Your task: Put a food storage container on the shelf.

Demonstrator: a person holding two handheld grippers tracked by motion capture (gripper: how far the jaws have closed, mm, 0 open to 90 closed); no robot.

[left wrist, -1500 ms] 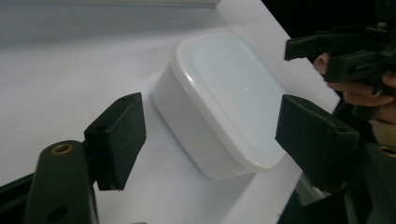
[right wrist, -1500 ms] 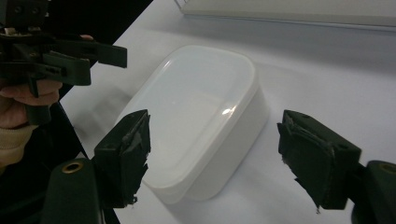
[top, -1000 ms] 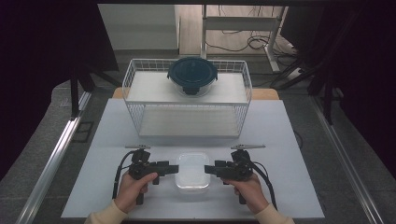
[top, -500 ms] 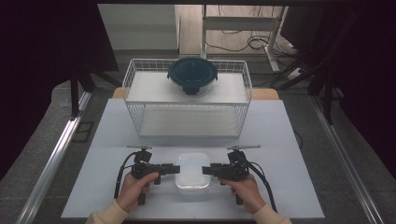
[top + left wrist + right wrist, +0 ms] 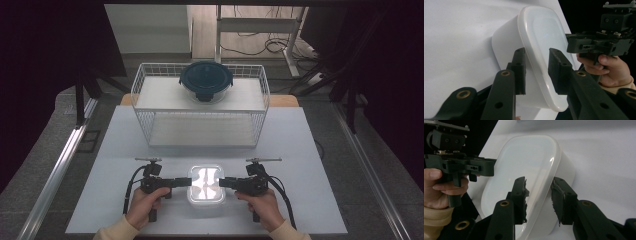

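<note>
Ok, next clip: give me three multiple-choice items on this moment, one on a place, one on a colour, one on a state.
1. Where is the round lidded bowl?
A. on top of the wire rack
B. on the table in front of the rack
C. between the grippers

2. What colour is the lid of the container between the grippers?
A. dark blue
B. white
C. red

3. How does the container stand?
A. lid off
B. tipped on its side
C. lid on, flat on the table

Key: 1 A, the high view shows it on the rack's upper shelf. 2 B, it looks white in both gripper views. 3 C, the lid sits on it, with the left gripper and right gripper straddling its rim.
</note>
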